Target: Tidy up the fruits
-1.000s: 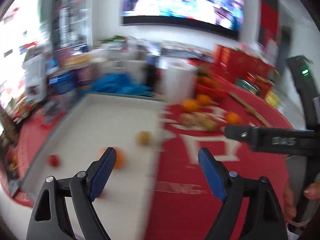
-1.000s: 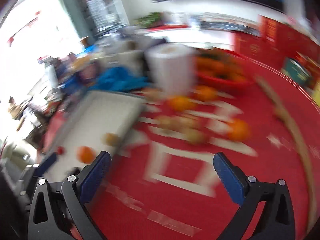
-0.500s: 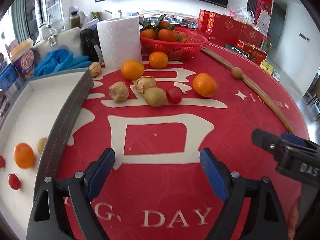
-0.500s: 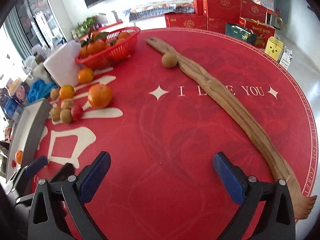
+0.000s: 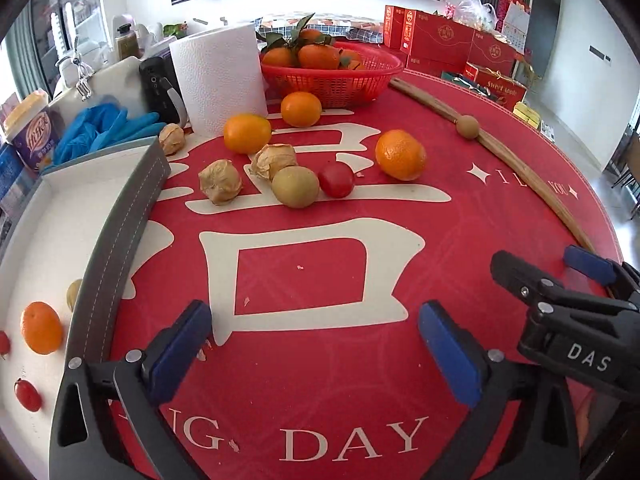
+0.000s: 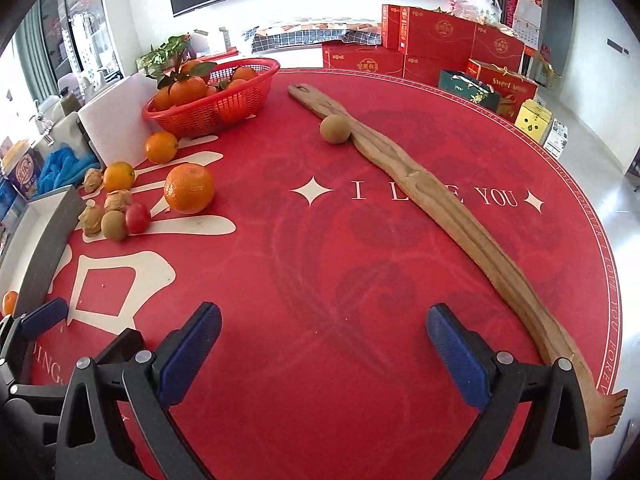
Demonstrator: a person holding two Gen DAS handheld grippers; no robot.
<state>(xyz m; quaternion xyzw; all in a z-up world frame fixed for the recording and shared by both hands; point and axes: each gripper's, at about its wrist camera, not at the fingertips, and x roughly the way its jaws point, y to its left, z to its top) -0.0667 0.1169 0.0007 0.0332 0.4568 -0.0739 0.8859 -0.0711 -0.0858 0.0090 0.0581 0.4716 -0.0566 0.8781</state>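
Observation:
Loose fruit lies on the red tablecloth: an orange point(image 5: 400, 155) point(image 6: 189, 188), a red tomato point(image 5: 336, 179) point(image 6: 138, 218), a green kiwi point(image 5: 295, 186) point(image 6: 114, 225), two more oranges point(image 5: 247, 133) and several papery husked fruits point(image 5: 220, 182). A white tray point(image 5: 40, 240) with a grey rim at the left holds an orange point(image 5: 41, 327) and a small tomato point(image 5: 28, 395). My left gripper point(image 5: 314, 352) is open and empty, well short of the fruit. My right gripper point(image 6: 324, 356) is open and empty over bare cloth; it also shows in the left wrist view point(image 5: 560, 300).
A red basket of oranges point(image 5: 332, 72) and a paper towel roll point(image 5: 220, 76) stand behind the fruit. A long wooden back-scratcher point(image 6: 440, 216) with a brown ball point(image 6: 335, 129) beside it crosses the table at the right. Red gift boxes point(image 6: 440, 48) stand beyond the table.
Both grippers swung right from the tray to over the red cloth, then steadied. Both stayed open and empty.

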